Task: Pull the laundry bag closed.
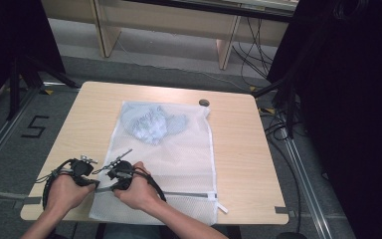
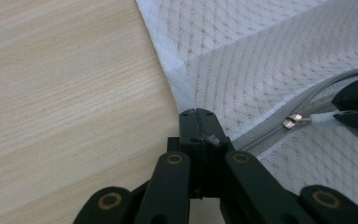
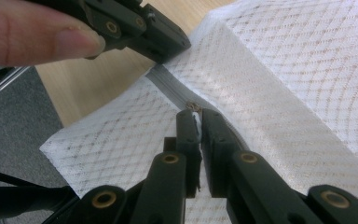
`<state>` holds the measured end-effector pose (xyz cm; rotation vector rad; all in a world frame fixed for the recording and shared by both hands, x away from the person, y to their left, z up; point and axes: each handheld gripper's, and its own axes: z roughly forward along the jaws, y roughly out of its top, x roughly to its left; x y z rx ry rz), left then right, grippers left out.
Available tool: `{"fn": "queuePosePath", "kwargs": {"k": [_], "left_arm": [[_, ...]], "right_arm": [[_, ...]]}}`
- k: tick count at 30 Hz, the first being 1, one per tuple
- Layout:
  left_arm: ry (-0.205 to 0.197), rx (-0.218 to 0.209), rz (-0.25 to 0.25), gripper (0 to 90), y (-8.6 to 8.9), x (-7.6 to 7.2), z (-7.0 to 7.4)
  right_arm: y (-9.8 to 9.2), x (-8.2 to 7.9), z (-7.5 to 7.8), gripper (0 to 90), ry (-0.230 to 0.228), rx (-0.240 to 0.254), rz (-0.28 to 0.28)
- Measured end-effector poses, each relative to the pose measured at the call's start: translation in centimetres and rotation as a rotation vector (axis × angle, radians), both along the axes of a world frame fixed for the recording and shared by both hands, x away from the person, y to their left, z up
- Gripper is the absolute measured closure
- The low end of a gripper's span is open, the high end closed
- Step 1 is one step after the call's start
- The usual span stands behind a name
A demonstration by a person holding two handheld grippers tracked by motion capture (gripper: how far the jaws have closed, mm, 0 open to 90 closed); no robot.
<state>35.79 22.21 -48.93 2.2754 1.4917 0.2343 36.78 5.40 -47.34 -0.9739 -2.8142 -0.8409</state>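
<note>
Pinching white zipper pull (image 3: 195,112) with right gripper (image 3: 196,114), left gripper (image 2: 196,113) clamping bag's grey zipper end (image 2: 256,135), mesh laundry bag (image 1: 179,149) lying flat on table (image 1: 238,144), bluish garment (image 1: 151,123) sitting inside at 12 o'clock.

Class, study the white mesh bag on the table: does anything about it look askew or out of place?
The mesh bag overhangs the table's near edge, and the bluish cloth inside is bunched at the far end. Nothing looks damaged.
</note>
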Motion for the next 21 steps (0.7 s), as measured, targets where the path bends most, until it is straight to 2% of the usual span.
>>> {"fn": "queuePosePath", "kwargs": {"k": [1, 2, 4, 6, 8, 9, 12, 21], "left_arm": [[-0.01, -0.008, 0.021, 90.0, -0.12, -0.01, -0.11], [-0.011, -0.016, 0.017, 90.0, -0.11, -0.04, -0.13], [-0.002, -0.029, 0.038, 90.0, -0.22, -0.13, -0.14], [-0.009, -0.007, 0.017, 90.0, -0.11, 0.0, -0.08], [-0.013, -0.018, 0.028, 90.0, -0.17, -0.04, -0.17], [-0.005, -0.016, 0.016, 90.0, -0.08, -0.04, -0.1], [0.004, -0.038, 0.053, 90.0, -0.32, -0.2, -0.16], [0.006, -0.035, 0.048, 90.0, -0.26, -0.15, -0.13]], "right_arm": [[-0.05, -0.01, -0.02, 87.1, -0.004, -0.008, 0.005], [-0.11, -0.04, -0.01, 87.1, -0.003, -0.011, 0.006], [-0.11, -0.11, -0.09, 87.1, -0.009, -0.004, -0.001], [-0.18, -0.13, -0.05, 87.1, -0.007, -0.003, 0.001], [-0.21, -0.18, 0.01, 87.1, -0.008, -0.003, 0.0], [-0.25, -0.2, 0.07, 87.1, -0.009, -0.006, -0.002], [-0.34, -0.16, 0.12, 87.1, -0.009, -0.009, -0.003], [-0.48, -0.13, 0.01, 87.0, -0.002, -0.007, -0.01]]}}
